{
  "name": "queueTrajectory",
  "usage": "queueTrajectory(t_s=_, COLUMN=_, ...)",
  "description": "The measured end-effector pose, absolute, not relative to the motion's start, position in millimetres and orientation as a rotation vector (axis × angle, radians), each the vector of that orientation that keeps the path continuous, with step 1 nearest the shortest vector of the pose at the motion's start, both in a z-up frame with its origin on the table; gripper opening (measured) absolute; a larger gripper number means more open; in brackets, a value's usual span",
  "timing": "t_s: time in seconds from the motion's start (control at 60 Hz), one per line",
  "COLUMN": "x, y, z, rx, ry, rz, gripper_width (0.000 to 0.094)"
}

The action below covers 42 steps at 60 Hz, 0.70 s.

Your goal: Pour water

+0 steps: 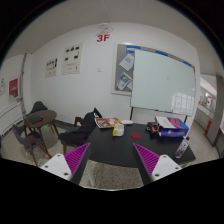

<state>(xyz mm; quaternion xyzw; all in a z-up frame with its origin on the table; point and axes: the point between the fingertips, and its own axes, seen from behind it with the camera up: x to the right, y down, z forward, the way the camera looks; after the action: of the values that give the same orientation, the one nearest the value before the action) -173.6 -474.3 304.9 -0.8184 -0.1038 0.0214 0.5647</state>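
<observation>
While nothing is held, the gripper [111, 163] is kept wide open, its two magenta-padded fingers [72, 158] spread above the near edge of a dark rectangular table [105, 150]. Beyond the fingers, a small clear plastic bottle [183, 146] is seen standing at the table's right end, well apart from them. A yellow box [118, 129] and a blue-and-red box [172, 125] are placed farther back on the table. The approach step is judged to be in hand; next, the fingers must be brought around the bottle.
</observation>
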Motion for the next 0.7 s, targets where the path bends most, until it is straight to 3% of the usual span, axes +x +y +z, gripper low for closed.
queueTrajectory(t_s=0.183, x=-130.2, y=-475.0, z=279.2, rx=-1.974, ry=-0.207, rz=0.023, gripper_width=0.0847)
queueTrajectory(t_s=0.517, x=83.5, y=-447.4, z=136.5, rx=-2.133, ry=-0.035, rz=-0.108, gripper_width=0.0845)
queueTrajectory(t_s=0.7, x=218.4, y=-379.6, z=96.3, rx=-2.095, ry=0.058, rz=-0.176, gripper_width=0.0843)
